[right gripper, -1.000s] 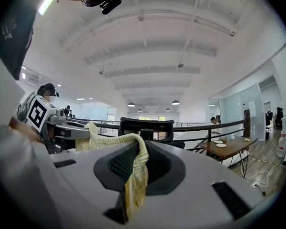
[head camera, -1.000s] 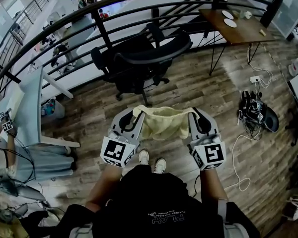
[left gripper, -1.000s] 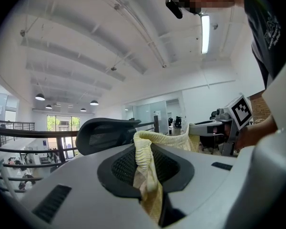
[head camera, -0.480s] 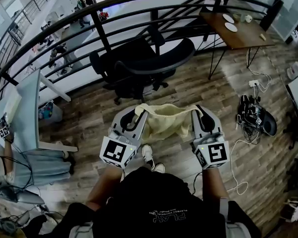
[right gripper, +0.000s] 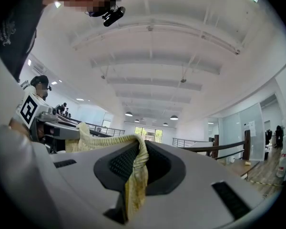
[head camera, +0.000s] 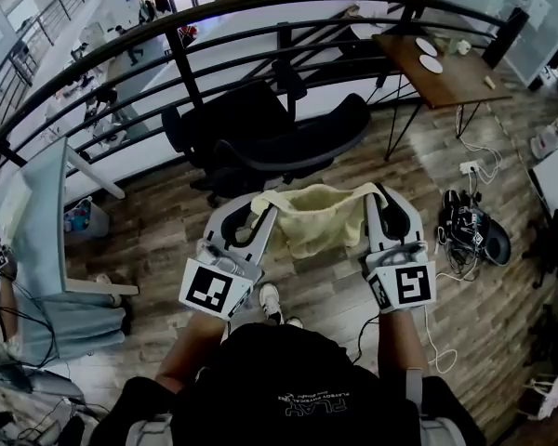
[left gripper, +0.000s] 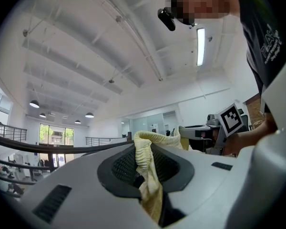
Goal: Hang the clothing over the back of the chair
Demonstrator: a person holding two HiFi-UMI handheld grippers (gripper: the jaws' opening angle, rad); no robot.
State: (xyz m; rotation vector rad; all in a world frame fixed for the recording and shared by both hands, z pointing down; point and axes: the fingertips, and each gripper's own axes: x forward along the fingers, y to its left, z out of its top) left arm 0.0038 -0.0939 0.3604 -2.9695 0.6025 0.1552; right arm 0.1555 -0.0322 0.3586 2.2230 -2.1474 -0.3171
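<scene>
Carry step: left gripper and right gripper both clamp the yellow clothing just short of the chair, next probably lifting it over the back.

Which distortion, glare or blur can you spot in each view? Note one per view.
Head view: fisheye bends the railing into an arc. Left gripper view: the ceiling strip light glares. Right gripper view: a black vignette rings the frame; the yellow clothing is sharp.

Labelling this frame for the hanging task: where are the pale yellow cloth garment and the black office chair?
Pale yellow cloth garment [head camera: 321, 221]: head view, middle of the hanging fabric.
Black office chair [head camera: 325, 133]: head view, its curved backrest.
</scene>
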